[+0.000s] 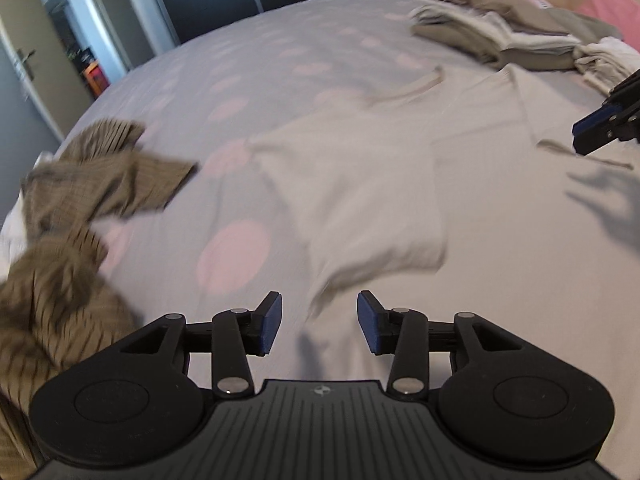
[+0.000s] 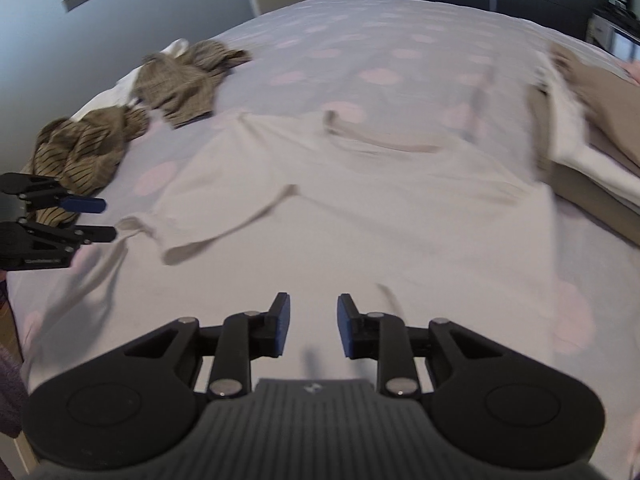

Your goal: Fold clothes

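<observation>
A cream T-shirt lies spread flat on the bed, with one sleeve folded over near its left edge. My left gripper hovers open over the shirt's near left corner with nothing between its blue pads. In the right wrist view it shows at the left edge, beside the sleeve. My right gripper is open above the shirt's near hem and holds nothing. Its tip also pokes in at the right edge of the left wrist view.
The bed cover is grey with pink dots. A crumpled heap of olive striped clothes lies at the bed's left edge. A stack of folded beige and white garments sits at the far right, with a pink pillow behind it.
</observation>
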A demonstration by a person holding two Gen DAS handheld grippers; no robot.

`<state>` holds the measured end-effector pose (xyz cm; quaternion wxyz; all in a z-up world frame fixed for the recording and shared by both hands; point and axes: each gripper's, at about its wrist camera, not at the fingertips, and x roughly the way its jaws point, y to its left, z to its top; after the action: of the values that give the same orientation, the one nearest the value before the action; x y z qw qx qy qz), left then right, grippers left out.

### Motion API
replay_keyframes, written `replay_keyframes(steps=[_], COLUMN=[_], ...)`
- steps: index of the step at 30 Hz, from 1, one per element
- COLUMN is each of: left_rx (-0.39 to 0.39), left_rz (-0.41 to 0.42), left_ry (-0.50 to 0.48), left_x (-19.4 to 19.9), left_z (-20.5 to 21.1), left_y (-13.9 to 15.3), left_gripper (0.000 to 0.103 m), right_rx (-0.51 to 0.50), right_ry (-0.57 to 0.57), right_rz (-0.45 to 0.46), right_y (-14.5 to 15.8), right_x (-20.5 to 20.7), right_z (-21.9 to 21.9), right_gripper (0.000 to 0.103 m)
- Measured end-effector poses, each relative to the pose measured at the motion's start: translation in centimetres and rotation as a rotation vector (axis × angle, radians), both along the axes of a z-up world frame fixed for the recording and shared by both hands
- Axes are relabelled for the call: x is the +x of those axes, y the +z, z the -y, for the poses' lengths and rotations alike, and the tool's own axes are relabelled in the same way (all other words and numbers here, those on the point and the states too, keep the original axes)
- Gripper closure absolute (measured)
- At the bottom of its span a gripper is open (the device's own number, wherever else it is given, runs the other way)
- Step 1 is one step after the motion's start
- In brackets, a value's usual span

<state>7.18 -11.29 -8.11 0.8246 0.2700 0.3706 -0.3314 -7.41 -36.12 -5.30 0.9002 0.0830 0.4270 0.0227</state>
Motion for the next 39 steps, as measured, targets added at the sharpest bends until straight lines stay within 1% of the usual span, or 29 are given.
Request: replay_keyframes(steps=[3,5,8,10,13,14,15,16,19,20,21,22,24,27,28,30,34,36,39], left_rx=[-0.043,-0.059,-0.07,-0.083,-0.073,-0.062,-0.051,-0.051,-0.067,-0.073,-0.071,-0.061,-0.058,-0.069,-0.077,-0.096,-0.085,-0.084,-0.085], left_rz=[-0.041,-0.048,-0.033,-0.016,0.019,0.025,0.028,0.028,0.04,0.053,0.07,0.096,0.123,0.114,0.107,0.091,0.103,0.092,0.071], left_ry=[0.031,0.029,0.005,-0.013,-0.043,-0.054,-0.064,-0.077,-0.115,-0.127,-0.13,-0.118,-0.087,-0.034,-0.029,-0.031,-0.048,-0.053,-0.05], left_x=[0.8,1.1,1.1,1.0,1.0,1.1,1.2,1.3,1.4,1.2,1.2,1.2,1.7,3.0,3.2,3.3,2.8,2.8,3.0], left_z=[-1.0,-1.0,-0.7,-0.4,0.1,0.3,0.6,0.8,1.1,1.2,1.2,1.1,0.6,-1.1,-1.5,-2.2,-2.7,-3.0,-3.4], left_y=[-0.8,-1.1,-1.3,-1.4,-1.6,-1.7,-1.9,-2.1,-2.4,-2.4,-2.5,-2.4,-2.1,-1.8,-1.9,-2.0,-1.9,-2.2,-2.8], left_gripper=[0.064,0.064,0.064,0.064,0.064,0.066,0.076,0.083,0.091,0.093,0.098,0.099,0.1,0.101,0.101,0.101,0.101,0.101,0.1], right_rx=[0.018,0.03,0.019,0.009,0.003,-0.004,-0.012,-0.021,-0.048,-0.052,-0.056,-0.054,-0.043,-0.026,-0.024,-0.012,0.02,0.043,0.1], right_ry=[0.027,0.043,0.1,0.146,0.214,0.232,0.249,0.257,0.278,0.272,0.265,0.255,0.227,0.177,0.16,0.129,0.061,0.025,-0.04], right_rz=[-0.011,-0.007,0.009,0.02,0.025,0.021,0.017,0.013,-0.001,-0.005,-0.01,-0.009,-0.006,0.002,0.007,0.019,0.039,0.033,-0.009], right_y=[-0.3,-0.3,-0.3,-0.3,-0.6,-0.8,-1.0,-1.2,-1.7,-1.9,-2.0,-2.0,-2.0,-1.5,-1.3,-0.9,-0.2,-0.6,-2.0], right_x=[1.5,2.5,3.9,4.6,5.7,6.0,6.4,6.7,7.7,8.2,8.7,9.2,10.0,11.2,11.6,12.3,14.1,14.9,16.0], right_z=[-1.9,-3.2,-5.5,-7.1,-9.3,-9.9,-10.5,-10.8,-11.7,-11.7,-11.6,-11.5,-10.9,-10.1,-9.8,-9.1,-7.4,-6.4,-4.9], right_gripper=[0.073,0.073,0.073,0.07,0.069,0.069,0.068,0.065,0.062,0.062,0.062,0.062,0.062,0.062,0.062,0.062,0.061,0.061,0.062])
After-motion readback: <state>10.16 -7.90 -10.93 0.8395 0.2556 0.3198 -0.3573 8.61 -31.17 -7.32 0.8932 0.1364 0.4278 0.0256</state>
